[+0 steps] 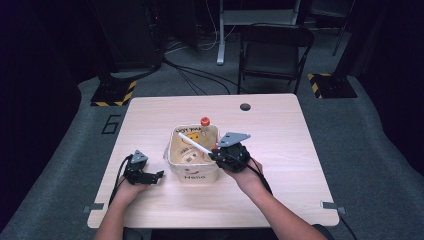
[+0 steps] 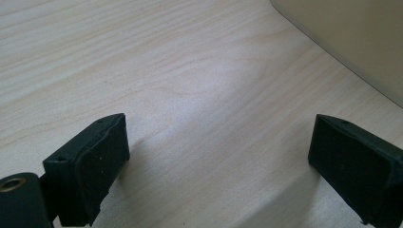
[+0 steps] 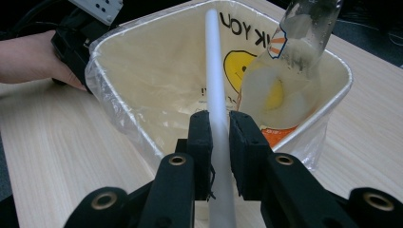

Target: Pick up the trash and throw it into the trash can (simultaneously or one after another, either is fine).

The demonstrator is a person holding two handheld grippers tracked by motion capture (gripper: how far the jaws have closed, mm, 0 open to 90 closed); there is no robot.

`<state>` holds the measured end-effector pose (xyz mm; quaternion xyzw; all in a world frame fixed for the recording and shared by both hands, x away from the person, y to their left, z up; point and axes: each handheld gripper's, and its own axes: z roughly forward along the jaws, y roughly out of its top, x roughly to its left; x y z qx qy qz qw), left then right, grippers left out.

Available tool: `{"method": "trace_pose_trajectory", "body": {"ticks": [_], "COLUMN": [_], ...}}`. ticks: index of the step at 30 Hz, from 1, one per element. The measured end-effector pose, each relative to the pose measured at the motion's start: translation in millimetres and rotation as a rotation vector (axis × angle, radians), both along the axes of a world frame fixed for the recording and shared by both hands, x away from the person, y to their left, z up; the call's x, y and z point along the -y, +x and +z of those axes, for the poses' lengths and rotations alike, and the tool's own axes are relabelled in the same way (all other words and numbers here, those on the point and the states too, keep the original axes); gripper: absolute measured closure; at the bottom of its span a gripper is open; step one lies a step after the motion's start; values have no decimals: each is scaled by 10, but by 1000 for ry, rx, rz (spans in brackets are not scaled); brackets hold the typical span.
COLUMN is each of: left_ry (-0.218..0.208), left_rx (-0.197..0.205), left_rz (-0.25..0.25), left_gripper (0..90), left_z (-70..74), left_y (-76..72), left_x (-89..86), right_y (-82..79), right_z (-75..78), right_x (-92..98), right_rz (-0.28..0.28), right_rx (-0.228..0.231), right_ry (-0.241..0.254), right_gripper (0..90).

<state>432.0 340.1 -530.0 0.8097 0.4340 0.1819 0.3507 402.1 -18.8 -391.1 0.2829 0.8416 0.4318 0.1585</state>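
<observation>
My right gripper (image 3: 219, 124) is clamped on a white plastic tube (image 3: 215, 71), which runs straight out from between its jaws and over the open top of the lined fabric bin (image 3: 114, 109). Just past the jaws, to their right in the right gripper view, a clear bottle (image 3: 285, 90) with an orange cap (image 1: 205, 121) leans inside the bin. My left gripper (image 2: 218, 152) rests spread wide over the wooden table (image 2: 166, 71), nothing between its jaws, the bin's wall (image 2: 351, 42) just ahead on the right.

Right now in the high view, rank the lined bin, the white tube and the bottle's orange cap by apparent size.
1. Lined bin, clearly largest.
2. White tube, long but thin, slanting over the bin.
3. Orange cap, smallest.
</observation>
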Motion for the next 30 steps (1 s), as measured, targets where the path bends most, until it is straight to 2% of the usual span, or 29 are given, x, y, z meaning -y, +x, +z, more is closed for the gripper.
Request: {"method": "trace_pose_trajectory", "body": {"ticks": [8,13,22,26,30], "left_ry": [-1,-1,0,0,0], "left_rx": [0,-1,0,-1,0], "left_rz": [0,1,1,0,2], "left_gripper": [61,61,61,61,61], "left_z": [0,0,0,1,1], "left_y": [0,-2,-1,-1,-1], "left_x": [0,0,0,-1,0], "right_y": [85,126,208,232,222], "right_z": [-27,-24,-51,-69,-57], "right_x": [-80,-115,-199,-238,-239], "right_rz": [-14,-4,20,26,24], "right_rx": [-10,-4,-33,-46,-40], "right_ry": [-8,-27,-50,-58,-47], "right_gripper": [788,788,781,737,710]}}
